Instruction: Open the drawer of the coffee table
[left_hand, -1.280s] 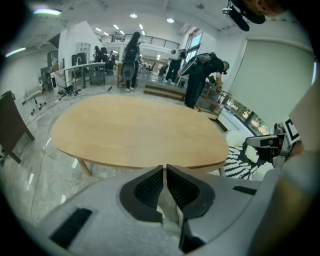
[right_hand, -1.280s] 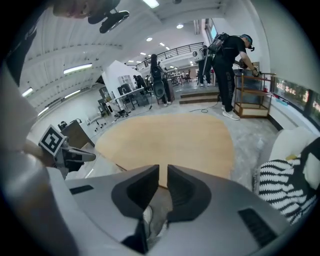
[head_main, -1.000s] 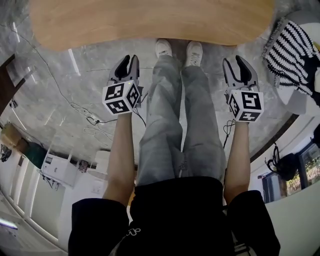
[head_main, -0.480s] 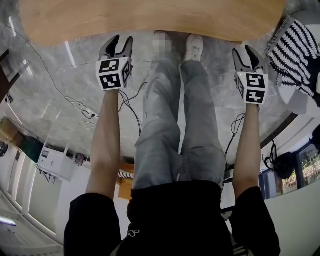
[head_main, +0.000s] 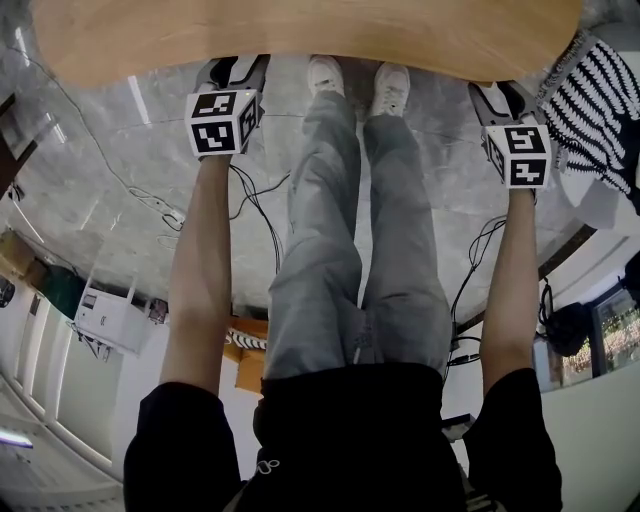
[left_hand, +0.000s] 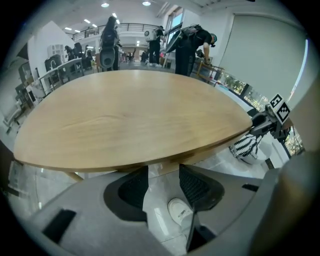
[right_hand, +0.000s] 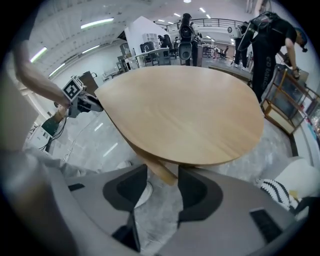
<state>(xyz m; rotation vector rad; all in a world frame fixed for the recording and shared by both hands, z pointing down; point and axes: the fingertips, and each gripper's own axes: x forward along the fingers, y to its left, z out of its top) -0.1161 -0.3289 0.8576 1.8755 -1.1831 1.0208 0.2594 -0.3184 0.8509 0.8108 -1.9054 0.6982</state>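
Observation:
The coffee table is a light wooden oval top that spans the upper edge of the head view. No drawer front shows in any view. My left gripper reaches the table's near edge at the left, with its fingertips tucked under the rim. In the left gripper view the left gripper has its jaws opening with nothing between them, just below the table edge. My right gripper sits at the near edge on the right. The right gripper is also opening and empty, with a wooden table leg beyond it.
My legs and white shoes stand between the two grippers. A black-and-white striped cushion lies on the floor at the right. Cables trail over the grey marble floor at the left. People stand beyond the table.
Both grippers have moved down and forward to the table's near edge, and their fingertips now slip under the rim. Both pairs of jaws stand wider apart.

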